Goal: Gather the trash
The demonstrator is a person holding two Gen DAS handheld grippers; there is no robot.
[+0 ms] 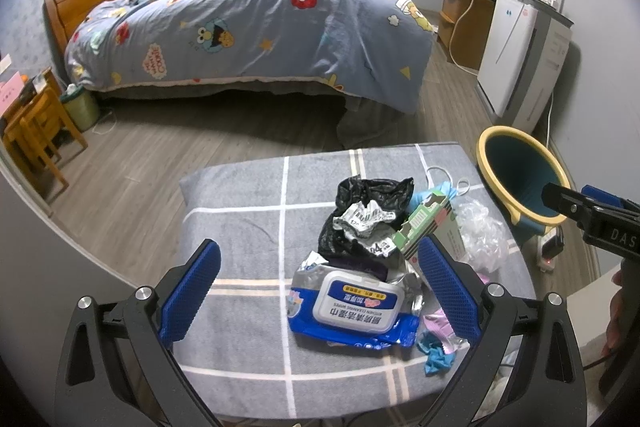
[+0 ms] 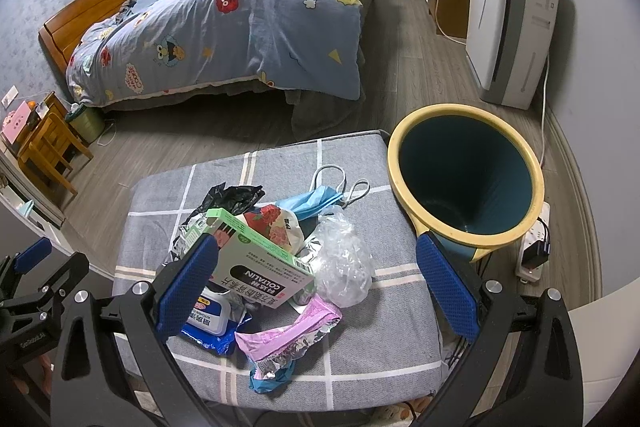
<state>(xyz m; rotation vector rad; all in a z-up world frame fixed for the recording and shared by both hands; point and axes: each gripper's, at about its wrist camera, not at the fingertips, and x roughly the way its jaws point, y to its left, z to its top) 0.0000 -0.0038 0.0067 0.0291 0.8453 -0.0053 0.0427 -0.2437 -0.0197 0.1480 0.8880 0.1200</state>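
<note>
A heap of trash lies on a grey checked cushion. In it are a blue wet-wipes pack, a black plastic bag, a green and white carton, crumpled clear plastic, a pink foil wrapper and a blue face mask. My left gripper hovers open just above the wipes pack. Open too, my right gripper hangs over the carton and clear plastic. A yellow-rimmed teal bin stands right of the cushion.
A bed with a blue cartoon duvet fills the far side. A white air purifier stands by the right wall, a power strip beside the bin. A wooden chair and a green bin are at left.
</note>
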